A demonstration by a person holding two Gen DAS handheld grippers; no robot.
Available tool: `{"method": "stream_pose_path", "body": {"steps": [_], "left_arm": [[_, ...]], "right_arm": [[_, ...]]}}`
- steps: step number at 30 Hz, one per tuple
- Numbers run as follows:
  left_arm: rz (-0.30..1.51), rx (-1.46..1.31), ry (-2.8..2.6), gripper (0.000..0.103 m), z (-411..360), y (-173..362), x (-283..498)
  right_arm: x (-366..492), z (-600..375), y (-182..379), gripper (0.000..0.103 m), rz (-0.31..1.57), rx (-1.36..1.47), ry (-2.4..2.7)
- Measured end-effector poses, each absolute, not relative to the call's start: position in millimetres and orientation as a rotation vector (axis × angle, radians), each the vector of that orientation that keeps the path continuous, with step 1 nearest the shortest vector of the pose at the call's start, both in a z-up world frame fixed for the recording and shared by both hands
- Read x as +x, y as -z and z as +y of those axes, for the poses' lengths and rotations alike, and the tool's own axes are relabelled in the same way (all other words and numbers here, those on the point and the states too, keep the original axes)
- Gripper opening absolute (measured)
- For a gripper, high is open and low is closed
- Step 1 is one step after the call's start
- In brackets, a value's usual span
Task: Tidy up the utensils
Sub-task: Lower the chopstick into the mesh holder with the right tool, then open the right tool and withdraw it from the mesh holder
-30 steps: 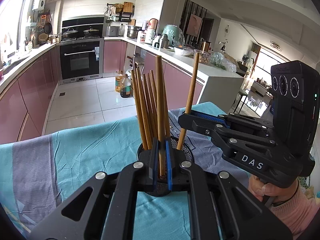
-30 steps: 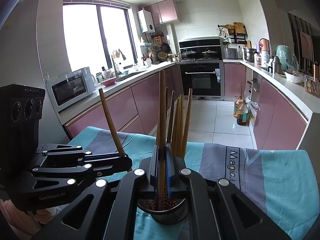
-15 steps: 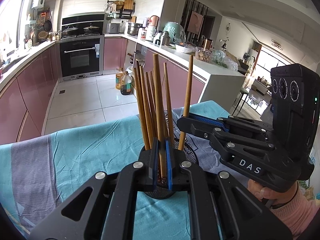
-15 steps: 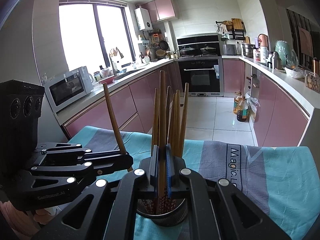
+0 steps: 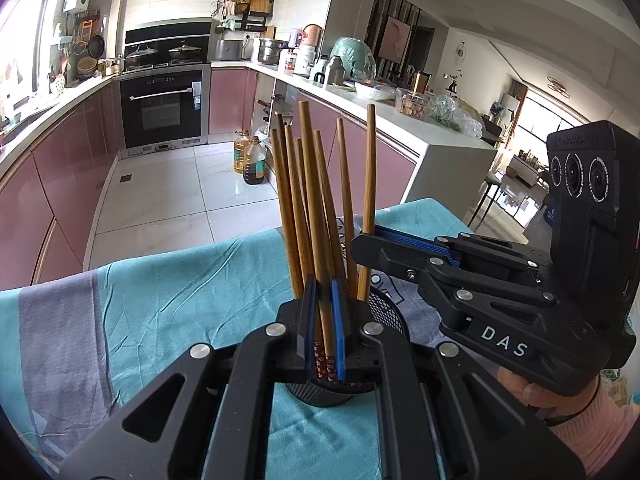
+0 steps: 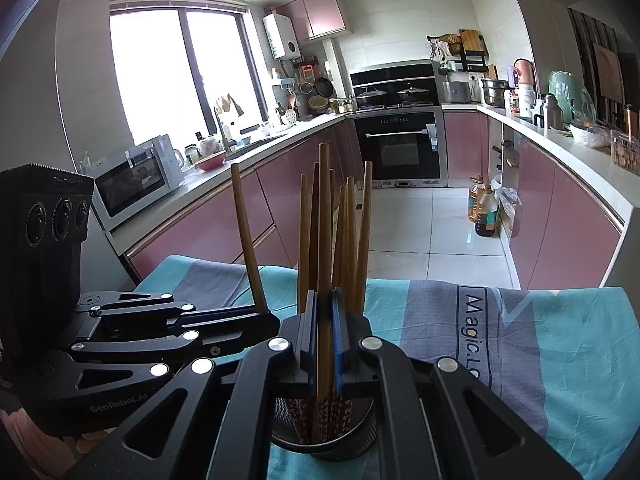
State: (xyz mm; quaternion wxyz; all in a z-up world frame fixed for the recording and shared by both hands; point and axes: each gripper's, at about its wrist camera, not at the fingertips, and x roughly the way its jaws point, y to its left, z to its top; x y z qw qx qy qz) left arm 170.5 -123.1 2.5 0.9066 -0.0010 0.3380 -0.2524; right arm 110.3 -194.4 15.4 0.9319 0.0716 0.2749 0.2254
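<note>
A kitchen with pink cabinets lies behind the surface, which is draped in a teal-and-grey striped cloth (image 5: 168,304). On it stands a black mesh cylindrical holder (image 6: 320,440) with brown wooden chopsticks (image 5: 292,216) upright inside. Above its rim, the left hand-held gripper (image 5: 325,332) and right hand-held gripper (image 6: 325,344) each pinch one chopstick. Risk: sideways pull could tip the holder; the two tools may collide.

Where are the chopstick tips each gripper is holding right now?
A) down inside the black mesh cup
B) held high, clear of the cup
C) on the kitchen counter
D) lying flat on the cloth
A: the left gripper and the right gripper each clamp an upright chopstick whose lower end sits inside the black mesh cup.
</note>
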Motion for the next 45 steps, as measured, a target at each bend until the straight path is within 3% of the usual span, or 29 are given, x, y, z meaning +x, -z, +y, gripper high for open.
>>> {"method": "stream_pose_path", "body": {"steps": [18,23,29,30,37,39,45], "left_arm": [[0.758,-0.018,0.525,0.009,-125.6,18.6,192.7],[0.758,-0.037,0.514,0.016,-117.9,28.6,186.7],[0.681,-0.053,0.45,0.04,-94.8,26.8,164.6],[0.663,-0.058,0.435,0.05,-89.1,26.0,159.3],[0.496,-0.042,0.284,0.098,-53.6,13.1,114.4],[0.454,-0.038,0.237,0.098,-44.5,9.7,101.1],[0.365,-0.055,0.171,0.098,-26.9,-1.5,72.3]], "right_arm": [[121.6,-194.3,-9.1,0.008,0.602,0.2,-0.461],[118.2,-196.9,-8.1,0.01,0.609,0.205,-0.46],[96.4,-199.3,-7.2,0.029,0.59,0.191,-0.467],[89.4,-198.5,-8.2,0.033,0.575,0.177,-0.465],[51.0,-191.6,-9.0,0.087,0.479,0.109,-0.419],[44.4,-188.2,-7.0,0.097,0.459,0.096,-0.389],[24.9,-178.4,-6.6,0.097,0.391,0.081,-0.37]]}}
